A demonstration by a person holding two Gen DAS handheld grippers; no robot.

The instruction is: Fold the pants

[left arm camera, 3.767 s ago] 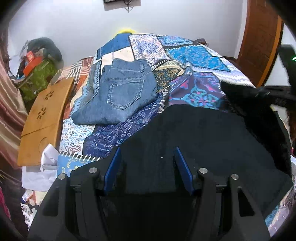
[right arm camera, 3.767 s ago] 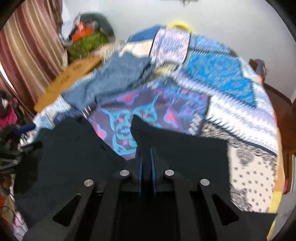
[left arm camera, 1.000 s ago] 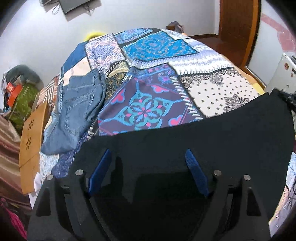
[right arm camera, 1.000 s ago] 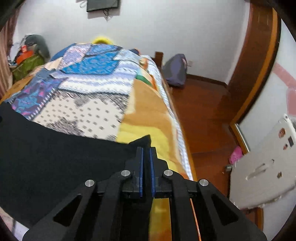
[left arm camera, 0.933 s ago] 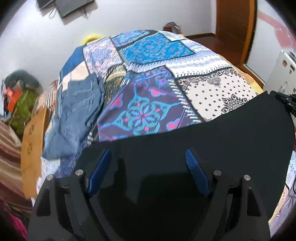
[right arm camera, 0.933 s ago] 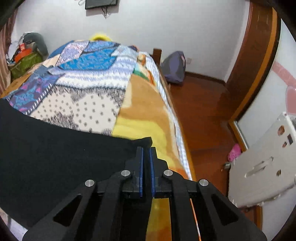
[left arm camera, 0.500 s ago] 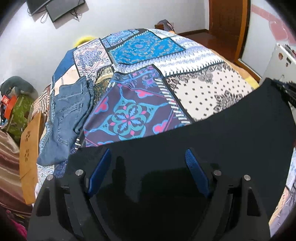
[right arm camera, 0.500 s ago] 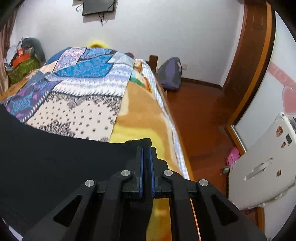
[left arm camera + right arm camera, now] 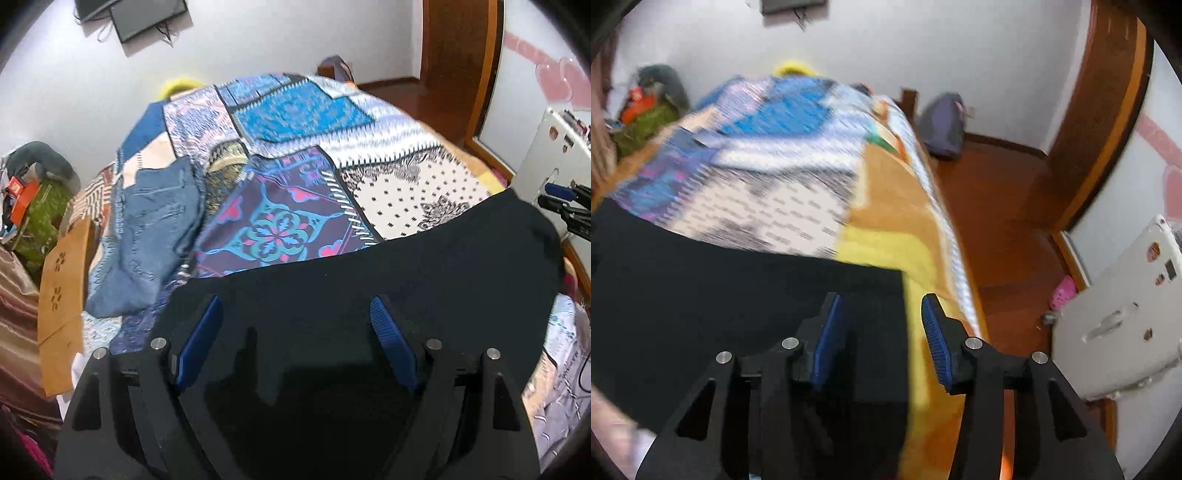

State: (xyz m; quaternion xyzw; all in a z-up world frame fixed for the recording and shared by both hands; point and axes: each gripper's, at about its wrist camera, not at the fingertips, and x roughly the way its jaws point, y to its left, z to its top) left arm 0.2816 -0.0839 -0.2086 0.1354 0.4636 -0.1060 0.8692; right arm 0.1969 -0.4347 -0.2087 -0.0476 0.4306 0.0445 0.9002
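Black pants (image 9: 369,280) lie spread across the near end of the patchwork bed cover (image 9: 295,110). My left gripper (image 9: 295,332) hangs open over their middle, its blue pads wide apart and off the cloth. In the right wrist view the pants' right corner (image 9: 871,284) rests flat on the yellow blanket. My right gripper (image 9: 881,332) is opening its jaws; the cloth's edge lies between the pads, and neither pad presses on it. The right gripper (image 9: 565,206) also shows at the right edge of the left wrist view, beside that corner.
Folded blue jeans (image 9: 155,229) lie at the bed's far left, next to a wooden board (image 9: 62,280). Right of the bed are a wooden floor, a purple bag (image 9: 942,125), a pink slipper (image 9: 1063,291) and a white appliance (image 9: 1126,314).
My right gripper's jaws have parted and let go of the pants' corner, which now lies flat. The left gripper stays open over the pants and has lifted a little.
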